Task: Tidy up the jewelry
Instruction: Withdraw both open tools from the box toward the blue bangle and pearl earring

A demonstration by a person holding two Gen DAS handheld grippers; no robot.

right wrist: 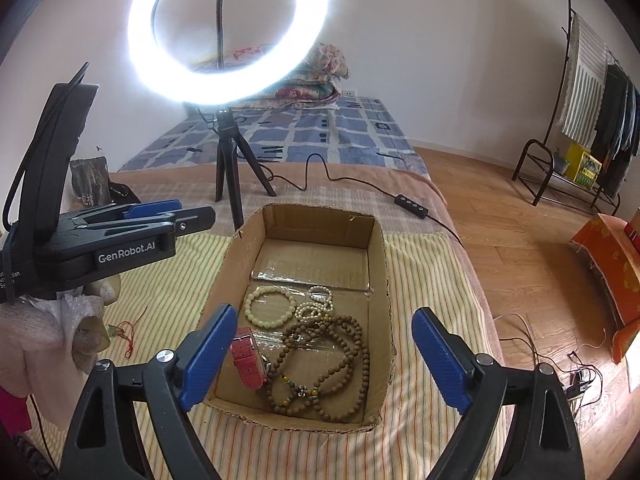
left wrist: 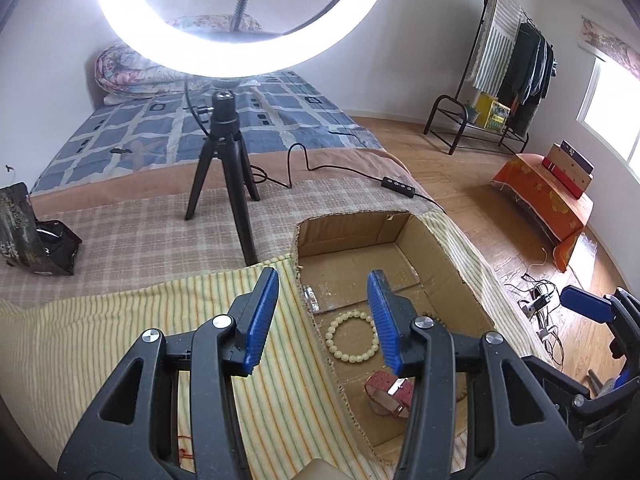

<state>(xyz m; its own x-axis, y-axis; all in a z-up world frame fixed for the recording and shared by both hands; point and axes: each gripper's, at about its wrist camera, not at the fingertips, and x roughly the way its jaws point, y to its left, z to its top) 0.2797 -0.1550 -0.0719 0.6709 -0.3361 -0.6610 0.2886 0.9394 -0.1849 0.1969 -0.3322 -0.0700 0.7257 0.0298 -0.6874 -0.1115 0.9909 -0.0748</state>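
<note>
Right wrist view: the right gripper gapes empty above a cardboard box holding bracelets; the left gripper hovers open too.

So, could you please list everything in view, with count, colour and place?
cardboard box: one, brown, open, on striped cloth
pale bead bracelet: one, cream, box floor, left
pearl bracelets: apparently two, white, box centre
wooden bead strands: tangled, brown, box front
watch strap: one, red, box front-left
striped cloth: one, yellow, on bed
ring light: one, white, lit, black tripod behind box
clothes rack: one, black, right wall
left gripper: blue pads, open
right gripper: blue pads, open
</note>
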